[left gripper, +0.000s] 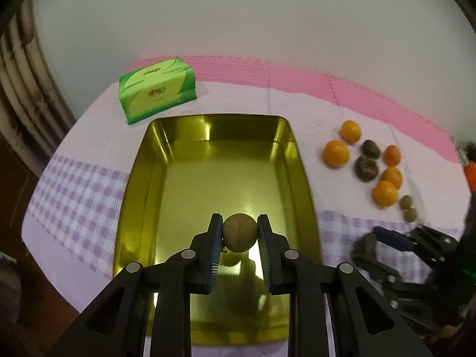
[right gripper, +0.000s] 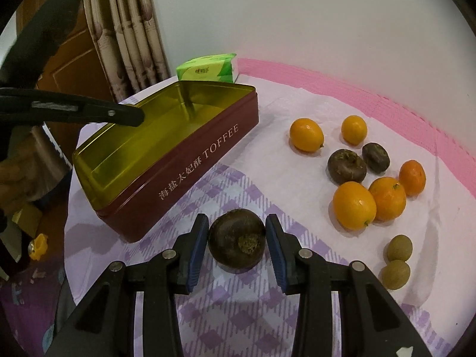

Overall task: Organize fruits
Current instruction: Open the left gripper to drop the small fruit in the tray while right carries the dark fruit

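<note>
My left gripper (left gripper: 240, 218) is shut on a small round tan longan (left gripper: 240, 233), held above the near end of the empty gold-lined tin (left gripper: 208, 178). My right gripper (right gripper: 236, 218) is shut on a dark brown water chestnut (right gripper: 236, 241) that sits low over the checked cloth, just in front of the tin's maroon "TOFFEE" wall (right gripper: 190, 160). To the right lie several orange kumquats (right gripper: 354, 205), two more water chestnuts (right gripper: 346, 166) and two longans (right gripper: 399, 247). A finger of the left gripper (right gripper: 128, 116) reaches over the tin's left end in the right wrist view.
A green tissue pack (left gripper: 157, 89) lies behind the tin near the table's far edge. A pink mat (right gripper: 386, 101) borders the cloth at the back. A curtain (right gripper: 128, 29) and a wooden door stand to the left. A small yellow object (right gripper: 37, 245) lies below the table edge.
</note>
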`<state>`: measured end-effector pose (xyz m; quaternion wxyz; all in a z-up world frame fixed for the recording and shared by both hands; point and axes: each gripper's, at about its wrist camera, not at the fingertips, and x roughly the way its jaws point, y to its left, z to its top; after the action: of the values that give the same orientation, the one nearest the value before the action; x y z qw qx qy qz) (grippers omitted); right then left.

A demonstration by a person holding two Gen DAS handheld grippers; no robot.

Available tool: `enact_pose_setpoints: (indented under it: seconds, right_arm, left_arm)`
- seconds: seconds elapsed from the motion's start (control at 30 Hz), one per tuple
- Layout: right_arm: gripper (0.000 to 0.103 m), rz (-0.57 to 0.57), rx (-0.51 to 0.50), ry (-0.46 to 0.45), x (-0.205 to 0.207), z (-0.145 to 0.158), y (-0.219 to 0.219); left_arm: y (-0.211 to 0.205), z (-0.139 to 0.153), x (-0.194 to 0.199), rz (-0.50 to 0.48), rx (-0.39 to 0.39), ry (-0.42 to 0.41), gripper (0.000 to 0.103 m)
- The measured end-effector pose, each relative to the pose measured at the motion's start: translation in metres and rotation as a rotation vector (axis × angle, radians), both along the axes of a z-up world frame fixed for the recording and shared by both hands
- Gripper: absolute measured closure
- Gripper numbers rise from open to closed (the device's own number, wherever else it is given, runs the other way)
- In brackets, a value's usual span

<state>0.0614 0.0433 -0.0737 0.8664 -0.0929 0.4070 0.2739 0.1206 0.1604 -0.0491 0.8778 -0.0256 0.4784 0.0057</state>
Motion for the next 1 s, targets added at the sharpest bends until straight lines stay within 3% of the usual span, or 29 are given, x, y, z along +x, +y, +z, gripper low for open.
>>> enact_pose_setpoints:
  seconds: [0.23, 1.0]
  right_arm:
    - [0.066, -0.015, 0.019, -0.001, 0.000, -0.003, -0.002]
    - [0.066, -0.027, -0.015, 0.033, 0.008, -0.010, -0.001]
  left_arm:
    - [0.013, -0.008, 0.034, -0.016, 0.114, 0.007, 0.079]
    - [0.042, -0.038, 0.094, -0.013, 0.237, 0.080, 0.077]
